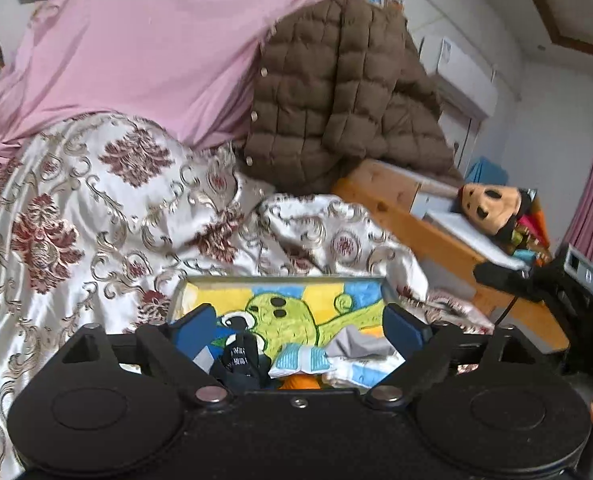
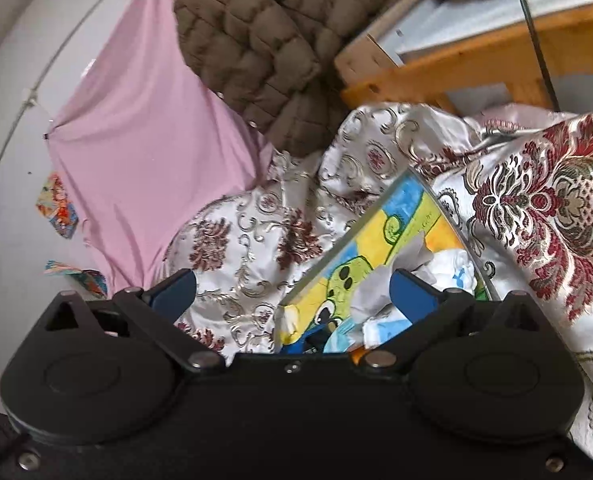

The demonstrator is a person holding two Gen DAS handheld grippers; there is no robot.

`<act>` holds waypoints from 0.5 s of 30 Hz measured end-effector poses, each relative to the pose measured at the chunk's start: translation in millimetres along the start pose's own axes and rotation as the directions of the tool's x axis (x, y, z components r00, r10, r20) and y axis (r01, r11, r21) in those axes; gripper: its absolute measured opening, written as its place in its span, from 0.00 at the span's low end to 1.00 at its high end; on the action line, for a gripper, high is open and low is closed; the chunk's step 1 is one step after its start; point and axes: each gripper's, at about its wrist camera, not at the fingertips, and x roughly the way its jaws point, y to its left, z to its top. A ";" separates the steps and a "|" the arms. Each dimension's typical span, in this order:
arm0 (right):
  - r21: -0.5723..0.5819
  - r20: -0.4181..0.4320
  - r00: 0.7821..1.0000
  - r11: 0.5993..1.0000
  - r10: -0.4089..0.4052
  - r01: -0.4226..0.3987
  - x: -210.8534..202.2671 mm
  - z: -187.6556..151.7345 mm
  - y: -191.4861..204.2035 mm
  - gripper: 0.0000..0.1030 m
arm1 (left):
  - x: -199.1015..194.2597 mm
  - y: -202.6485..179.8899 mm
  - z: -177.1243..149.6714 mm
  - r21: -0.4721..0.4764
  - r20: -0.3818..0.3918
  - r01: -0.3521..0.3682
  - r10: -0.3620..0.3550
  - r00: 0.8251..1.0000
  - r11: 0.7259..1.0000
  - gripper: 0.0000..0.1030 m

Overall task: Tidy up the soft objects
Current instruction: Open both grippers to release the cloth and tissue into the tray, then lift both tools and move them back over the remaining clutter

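left wrist: the left hand-held gripper [image 1: 296, 320] stands wide open and empty above the box [image 1: 280, 284], a cartoon-printed bin resting on the brocade quilt [image 1: 76, 208] of the bed. the socks [image 1: 296, 360] lie loose inside it, small rumpled pieces in black, blue-white and grey, apparently gathered there to keep them together

right wrist: the right hand-held gripper [image 2: 296, 292] is open too, holding nothing, over the box's near corner, its right finger above the socks
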 end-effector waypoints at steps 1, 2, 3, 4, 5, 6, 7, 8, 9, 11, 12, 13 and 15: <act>-0.009 0.008 1.000 1.000 0.002 -0.002 -8.8 -2.6 2.7 0.99 | -7.4 1.5 0.5 -0.012 0.010 0.002 -0.002 1.000 1.000 0.92; -0.017 0.014 1.000 1.000 0.004 -0.004 -16.2 -5.4 5.0 0.99 | -16.2 3.1 1.2 -0.026 0.025 0.002 -0.002 1.000 1.000 0.92; -0.029 0.021 1.000 1.000 0.004 -0.003 -24.5 -8.0 8.3 1.00 | -24.0 4.2 1.5 -0.034 0.039 0.001 0.000 0.999 0.999 0.94; -0.043 0.026 1.000 0.999 0.002 -0.001 -32.2 -10.7 12.2 1.00 | -31.7 4.8 1.7 -0.038 0.053 0.001 0.001 0.999 0.999 0.96; -0.062 0.034 0.999 0.998 -0.002 0.004 -40.8 -13.4 17.0 1.00 | -38.5 5.1 1.7 -0.037 0.063 0.001 0.002 0.998 0.999 0.96; -0.079 0.041 0.999 0.997 -0.005 0.008 -48.0 -16.4 21.3 1.00 | -46.1 4.9 1.3 -0.033 0.073 0.001 0.001 0.997 0.999 0.96; -0.103 0.051 0.999 0.995 -0.011 0.016 -57.5 -20.4 26.5 1.00 | -52.4 4.6 0.9 -0.027 0.079 0.001 0.001 0.997 1.000 0.97; -0.128 0.060 0.998 0.992 -0.014 0.022 -67.1 -25.0 31.8 1.00 | -59.9 4.6 -0.5 -0.022 0.087 0.000 0.002 0.996 1.000 0.97; -0.150 0.067 0.998 0.988 -0.016 0.026 -75.2 -29.7 35.7 1.00 | -65.9 4.8 -2.0 -0.019 0.092 0.000 0.002 0.996 1.000 0.97; -0.193 0.076 0.997 0.981 -0.019 0.034 -91.7 -38.4 47.4 1.00 | -78.9 4.9 -6.8 -0.016 0.101 0.002 0.000 0.995 1.000 0.99; -0.225 0.080 0.997 0.974 -0.023 0.040 -100.6 -44.5 53.5 1.00 | -84.3 5.1 -9.2 -0.016 0.106 0.001 0.001 0.994 1.000 0.99; -0.253 0.081 0.996 0.966 -0.025 0.045 -108.2 -50.7 59.8 1.00 | -90.0 5.3 -11.9 -0.015 0.108 0.000 0.002 0.994 1.000 0.99; -0.294 0.084 0.996 0.954 -0.031 0.054 -120.9 -60.0 69.5 1.00 | -99.2 6.3 -17.0 -0.015 0.110 -0.001 0.003 0.994 1.000 0.99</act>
